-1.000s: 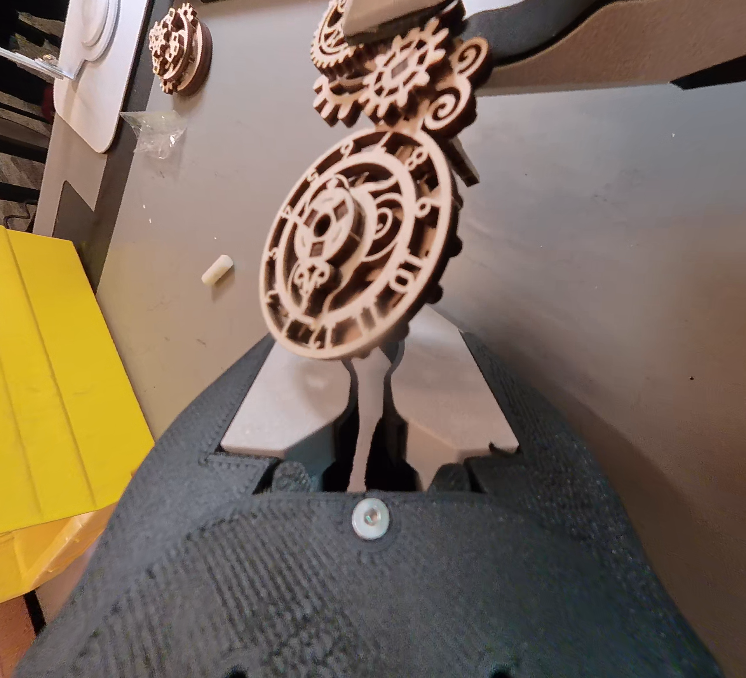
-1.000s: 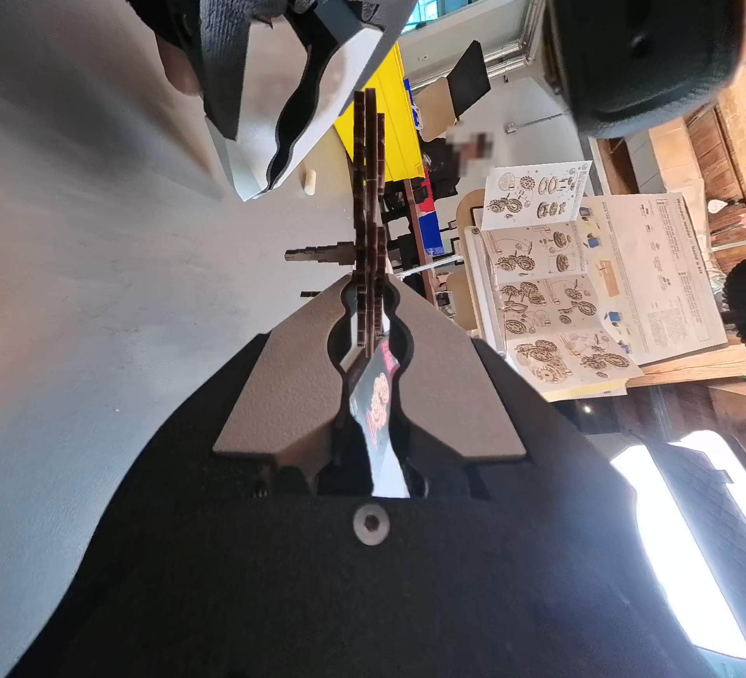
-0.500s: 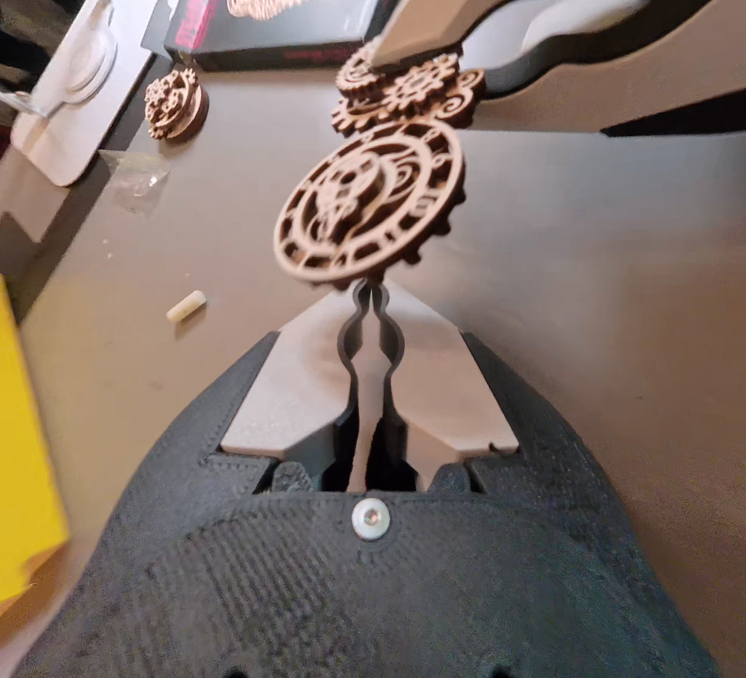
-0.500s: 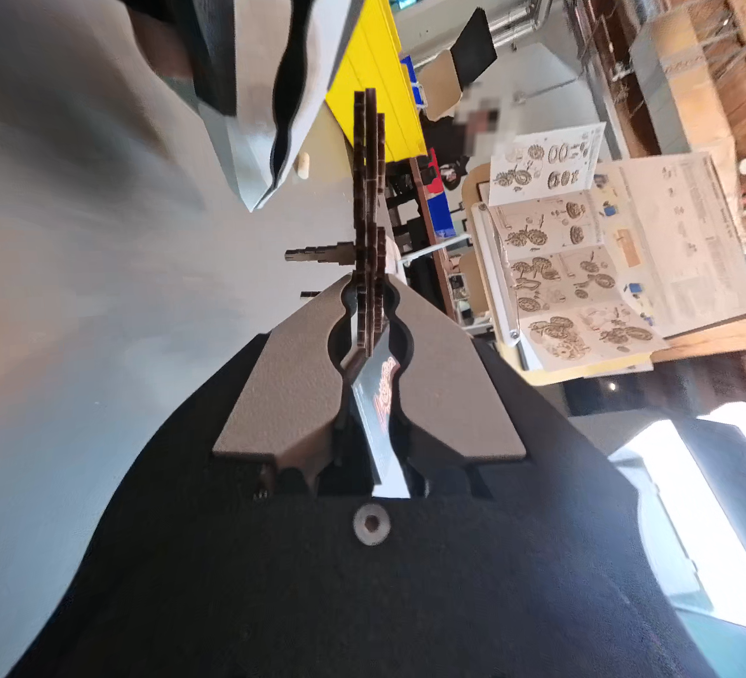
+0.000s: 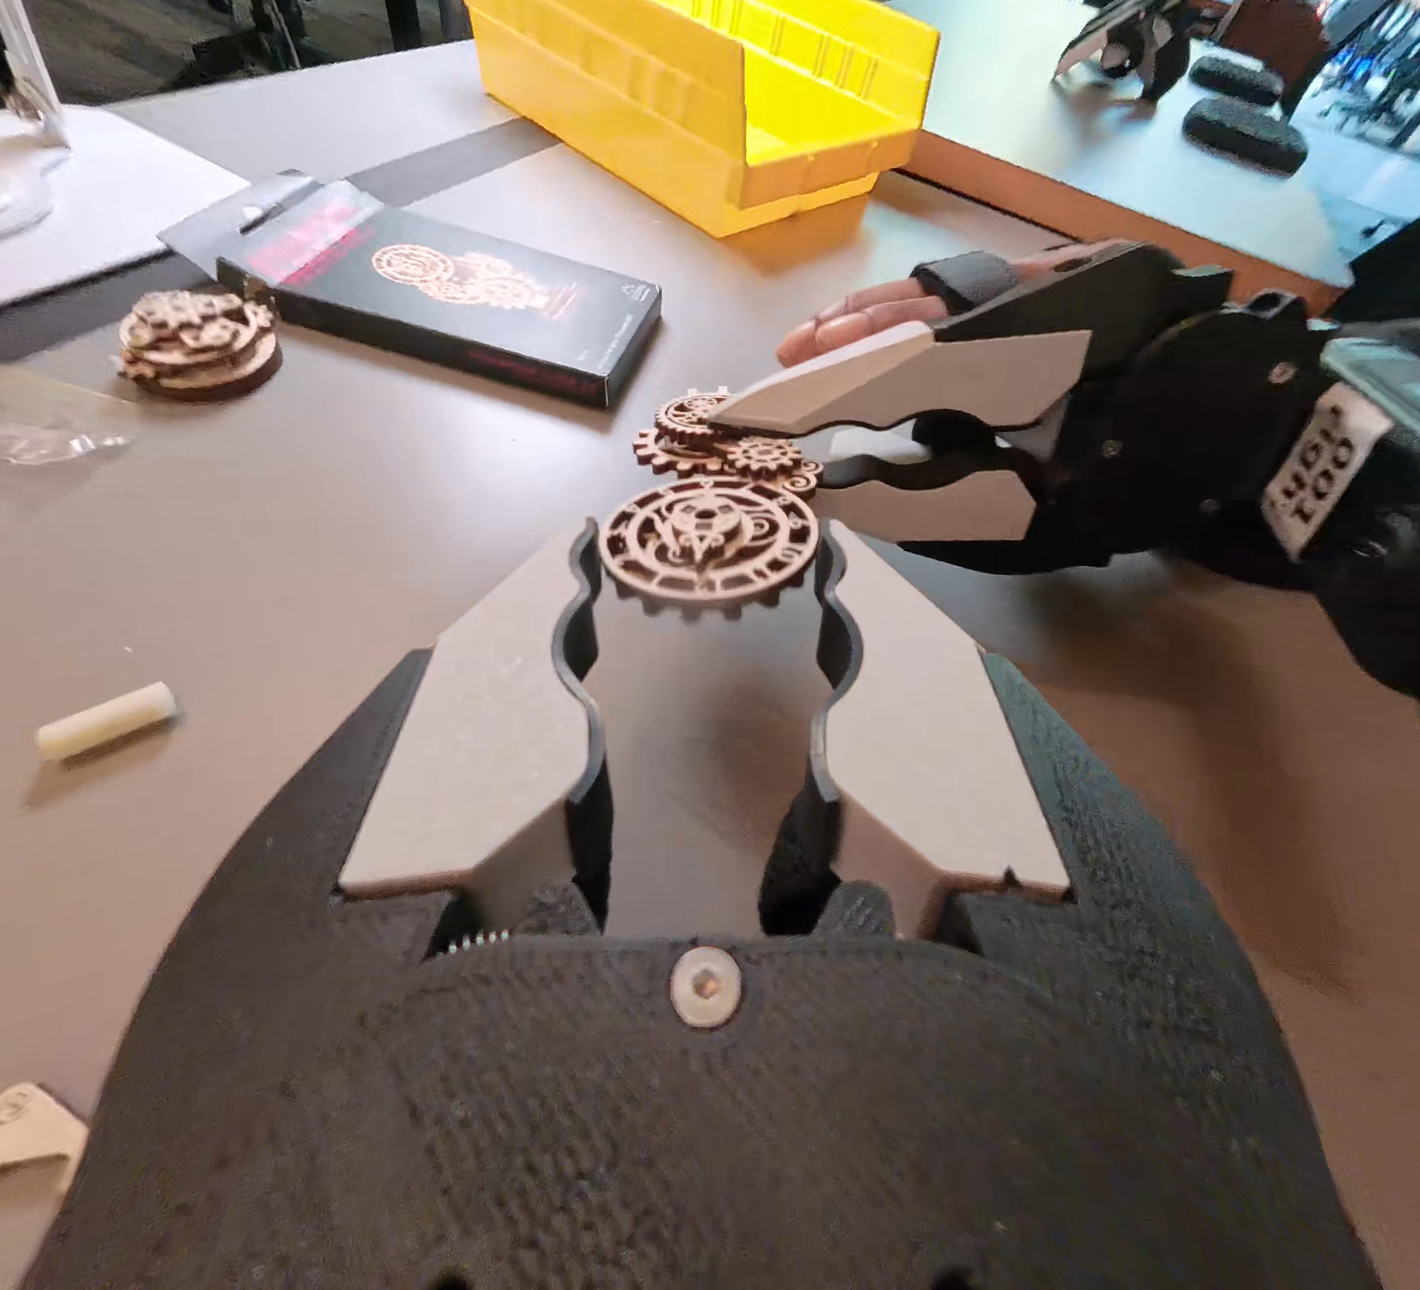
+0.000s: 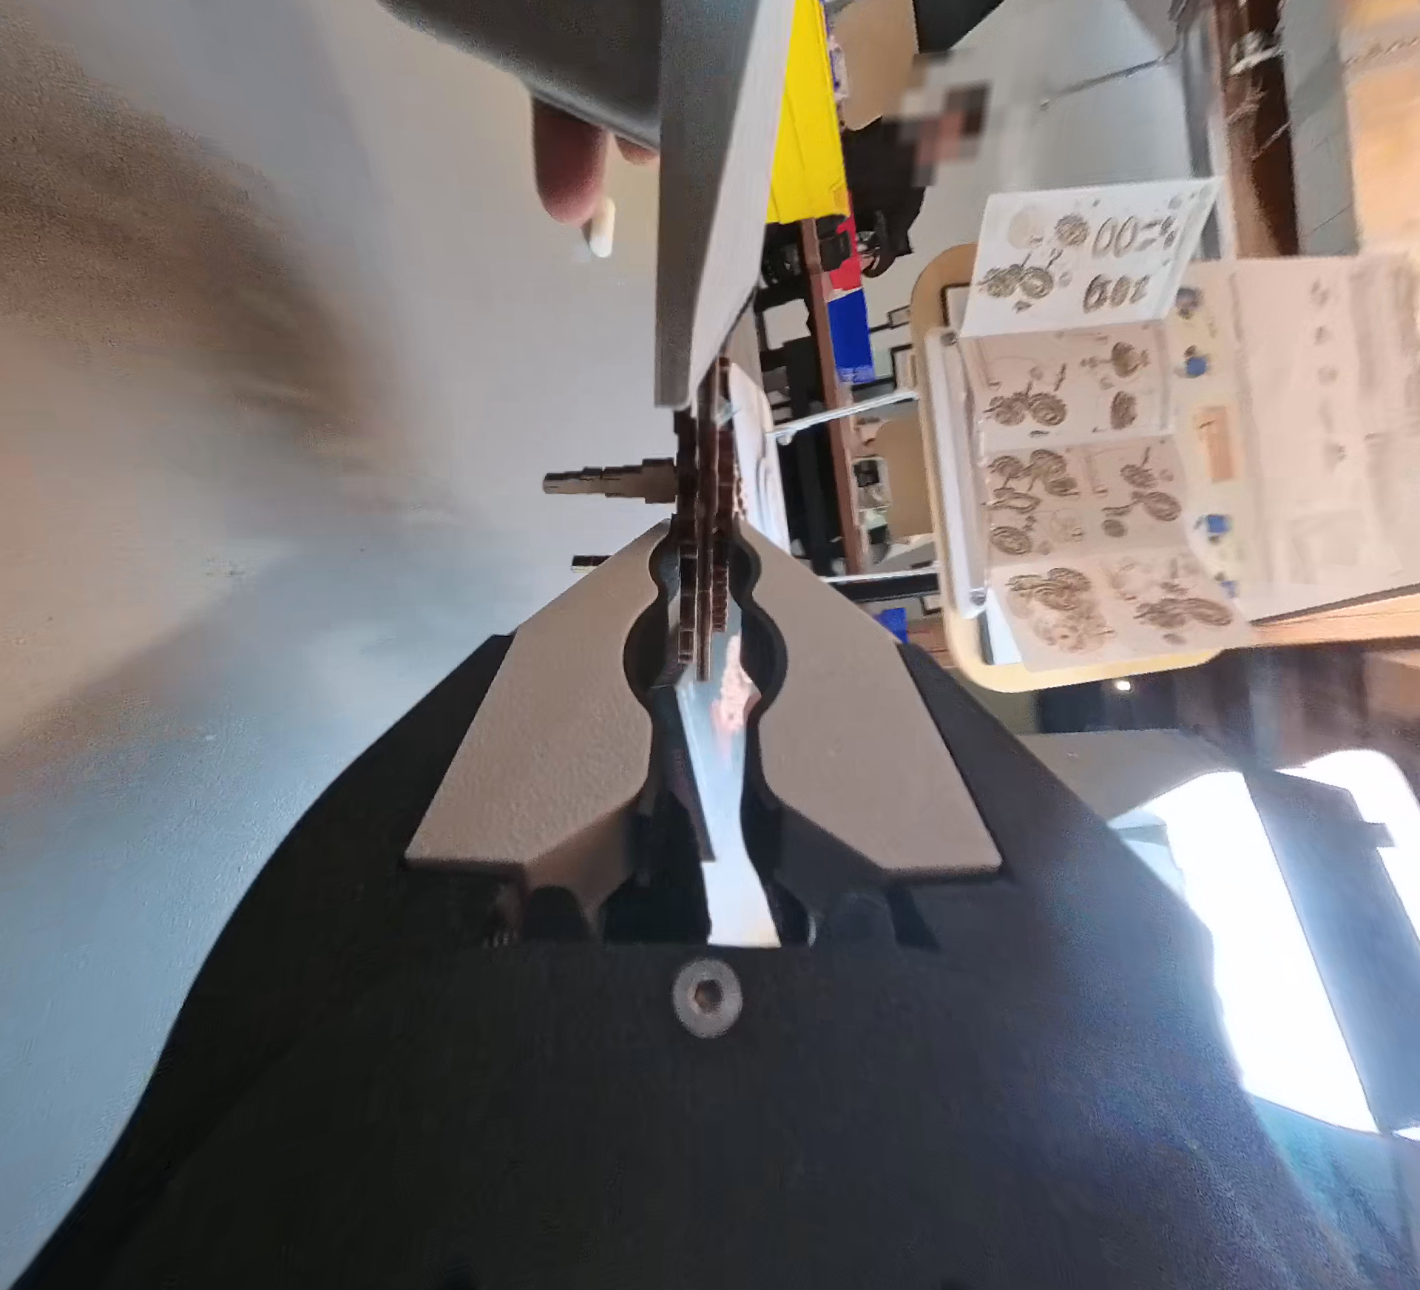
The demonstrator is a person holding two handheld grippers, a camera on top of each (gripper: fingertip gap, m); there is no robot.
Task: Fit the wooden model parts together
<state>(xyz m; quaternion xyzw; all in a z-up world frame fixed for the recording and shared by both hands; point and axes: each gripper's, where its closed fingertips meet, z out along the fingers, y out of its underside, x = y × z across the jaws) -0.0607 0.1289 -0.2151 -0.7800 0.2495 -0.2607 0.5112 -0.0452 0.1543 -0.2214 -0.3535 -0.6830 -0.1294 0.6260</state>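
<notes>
The wooden model [image 5: 711, 523] is laser-cut plywood, pale on its faces and dark brown on the cut edges: a round fretwork dial with a toothed rim, joined to a cluster of small cogs. It is held flat above the table [image 5: 323, 561], a smooth grey-brown top.

The right gripper [image 5: 768, 442] has matte grey fingers with wavy black inner edges on a coarse black printed body. It is clamped on the cog cluster, one finger above and one below. The left gripper [image 5: 707, 561] is of the same build and stands spread wide, its fingertips on either side of the dial; whether they touch the rim I cannot tell.

The right wrist view shows the model [image 6: 703, 538] edge-on as several stacked layers pinched between the fingers [image 6: 553, 700], with a stepped wooden shaft [image 6: 607, 482] sticking out from one face. That shaft is hidden in the left wrist view. This view also shows an illustrated instruction sheet [image 6: 1091, 469] propped on a stand.

Only the left wrist view shows the following:
- A second gear assembly [image 5: 196, 342] lying on the table.
- A flat black box [image 5: 453, 304] with a gear picture and lettering.
- A yellow plastic bin [image 5: 691, 77].
- A small cream cylinder [image 5: 107, 719].

The right gripper carries a lettered tag [image 5: 1325, 477].
</notes>
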